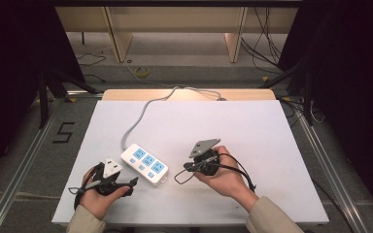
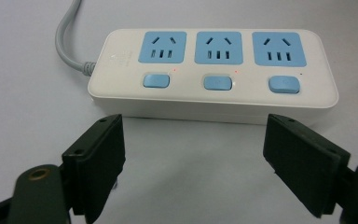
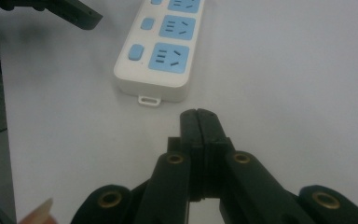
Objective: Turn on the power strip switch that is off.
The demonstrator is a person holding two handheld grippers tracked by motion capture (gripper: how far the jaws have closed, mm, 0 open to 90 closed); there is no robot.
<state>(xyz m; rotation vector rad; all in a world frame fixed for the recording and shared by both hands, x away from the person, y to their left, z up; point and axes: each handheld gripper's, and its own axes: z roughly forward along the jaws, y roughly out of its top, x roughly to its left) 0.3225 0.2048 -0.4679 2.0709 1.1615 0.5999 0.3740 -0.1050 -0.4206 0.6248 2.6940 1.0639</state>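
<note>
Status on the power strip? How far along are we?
Early. Done: two small red lights glow beside the first two switches on the power strip; the third looks dark. In hand: nothing is gripped. The left gripper is open, jaws spread in front of the strip's long side without touching it. The right gripper is shut and empty, just short of the strip's end. Left: probably the third switch, not yet touched.

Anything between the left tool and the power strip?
No. In the left gripper view, bare white table lies between the open left tool and the power strip.
</note>
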